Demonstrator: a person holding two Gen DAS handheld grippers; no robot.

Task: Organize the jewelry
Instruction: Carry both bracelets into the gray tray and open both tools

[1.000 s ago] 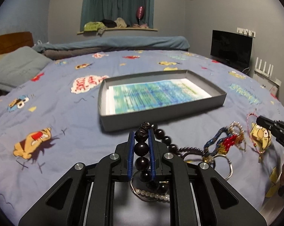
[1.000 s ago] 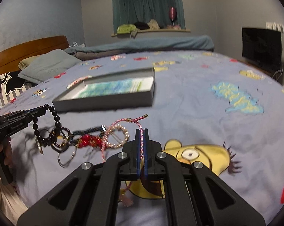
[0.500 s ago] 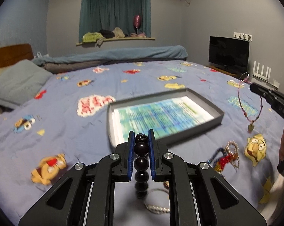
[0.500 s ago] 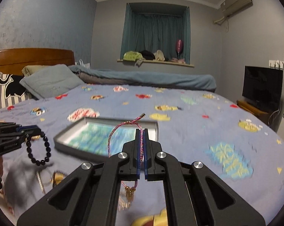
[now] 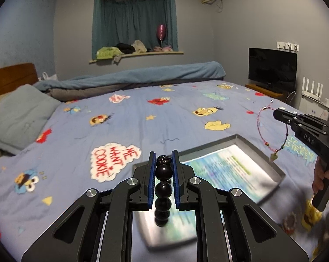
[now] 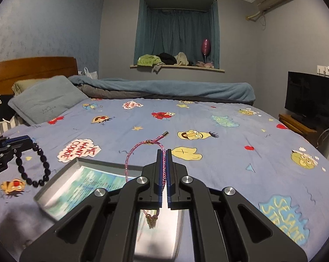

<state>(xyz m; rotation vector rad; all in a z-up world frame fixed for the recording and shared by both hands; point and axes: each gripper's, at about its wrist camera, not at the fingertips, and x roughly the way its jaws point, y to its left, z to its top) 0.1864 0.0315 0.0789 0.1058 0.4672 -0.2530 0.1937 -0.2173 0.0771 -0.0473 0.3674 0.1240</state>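
My left gripper (image 5: 163, 156) is shut on a black bead bracelet (image 5: 163, 187) and holds it in the air above the near left corner of the grey tray (image 5: 240, 140). The bracelet hangs as a loop in the right wrist view (image 6: 33, 166). My right gripper (image 6: 164, 152) is shut on a pink braided cord bracelet (image 6: 142, 152), whose small charm dangles over the tray (image 6: 94, 163). In the left wrist view the right gripper (image 5: 278, 113) holds the cord (image 5: 260, 128) above the tray's right side.
The tray, lined with blue-green printed paper, lies on a blue cartoon bedsheet (image 5: 131, 118). A blurred pile of jewelry (image 5: 295, 220) lies at the lower right. A pillow (image 6: 46, 99) and rolled duvet (image 6: 164, 89) lie at the back. A TV (image 6: 309, 97) stands right.
Both grippers have lifted their bracelets off the pile on the sheet and carried them up and forward over the tray. The jewelry pile has dropped toward the frame's edge.
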